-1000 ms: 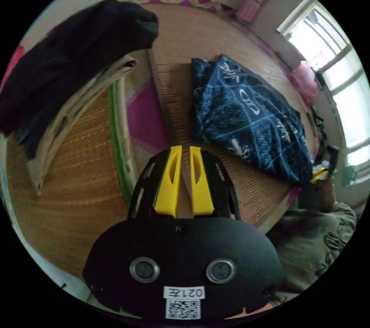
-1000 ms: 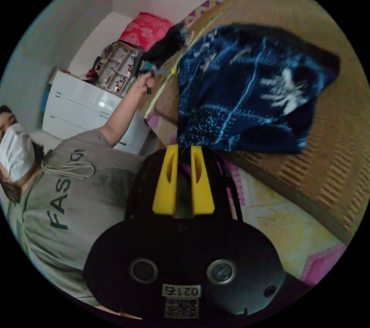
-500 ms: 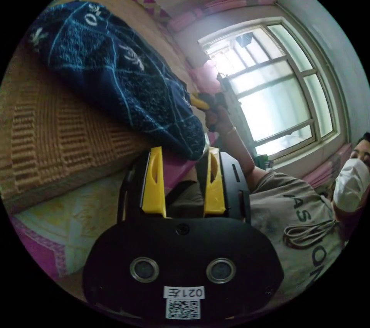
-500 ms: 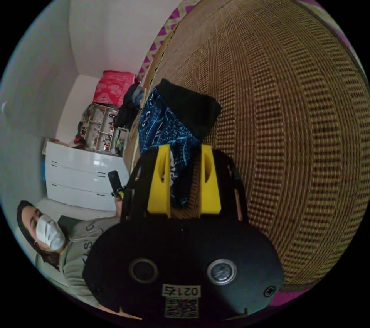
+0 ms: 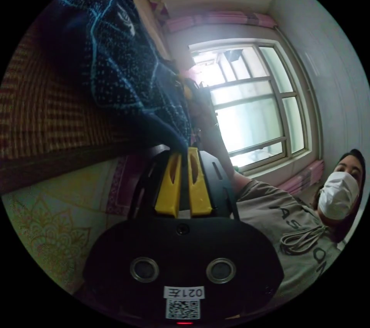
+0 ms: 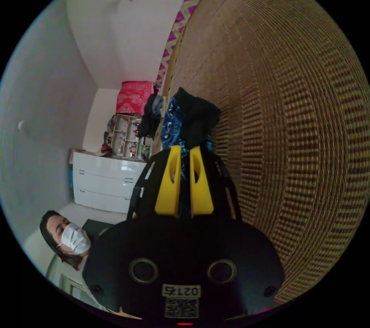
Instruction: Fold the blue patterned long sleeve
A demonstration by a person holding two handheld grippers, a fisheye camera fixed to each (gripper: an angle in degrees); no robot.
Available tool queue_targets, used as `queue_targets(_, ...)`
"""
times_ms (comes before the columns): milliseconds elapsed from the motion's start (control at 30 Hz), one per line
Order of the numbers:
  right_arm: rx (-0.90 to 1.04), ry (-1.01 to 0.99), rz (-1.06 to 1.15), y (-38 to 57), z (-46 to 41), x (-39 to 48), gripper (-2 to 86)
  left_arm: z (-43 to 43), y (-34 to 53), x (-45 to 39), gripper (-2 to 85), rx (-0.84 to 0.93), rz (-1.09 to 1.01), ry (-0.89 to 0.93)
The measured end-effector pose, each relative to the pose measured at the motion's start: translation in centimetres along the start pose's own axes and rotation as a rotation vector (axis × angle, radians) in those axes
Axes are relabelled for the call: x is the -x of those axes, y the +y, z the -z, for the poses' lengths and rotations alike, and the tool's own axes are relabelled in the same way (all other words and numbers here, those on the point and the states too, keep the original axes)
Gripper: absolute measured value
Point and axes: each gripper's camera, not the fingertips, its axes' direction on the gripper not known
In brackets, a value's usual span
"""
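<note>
Both grippers have closed since half a second ago: jaws then stood apart around the cloth, now both pairs are pinched onto it. Left gripper (image 5: 184, 154) has its yellow jaws nearly together, clamping a dark lower corner of the blue patterned long sleeve (image 5: 115, 61), which rises from the jaw tips up and to the left over the woven mat (image 5: 42, 112). Right gripper (image 6: 184, 152) likewise has its jaws squeezed on a bunched edge of the same shirt (image 6: 189, 119), the fabric standing up just above the tips, beside the mat (image 6: 289, 112). In the left gripper view the right gripper (image 5: 189, 90) shows at the shirt's far edge, held in the person's hand (image 5: 202, 106). Writing: person's grey t-shirt (image 5: 293, 224) carries partly hidden dark letters, roughly "AS" and "ON"; full word cannot be made out. Window (image 5: 250, 104) bright behind; white drawer unit (image 6: 106, 187) and red box (image 6: 135, 97) in the right gripper view.
</note>
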Motion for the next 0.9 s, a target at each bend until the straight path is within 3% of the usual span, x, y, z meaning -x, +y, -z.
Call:
queue_targets(267, 0.069, 0.071, 0.226, -7.9, -3.3, 14.3, 1.9, 11.6, -1.2, -5.3, -0.9, -0.187, -0.102, 0.052)
queue_targets(433, 0.163, 0.135, 0.252, -13.0, -7.7, 15.7, 2.1, 16.1, -1.2, -5.9, -0.9, -0.198, -0.068, 0.012)
queue_targets(600, 0.128, 0.112, 0.243, -8.4, -2.0, 12.6, 2.7, 15.9, 1.1, -6.1, -0.9, -0.117, -0.044, 0.063)
queue_targets(900, 0.091, 0.008, -0.043, 5.0, 5.4, -5.5, 11.3, 15.9, 4.3, -7.8, -0.9, -0.091, -0.021, 0.034)
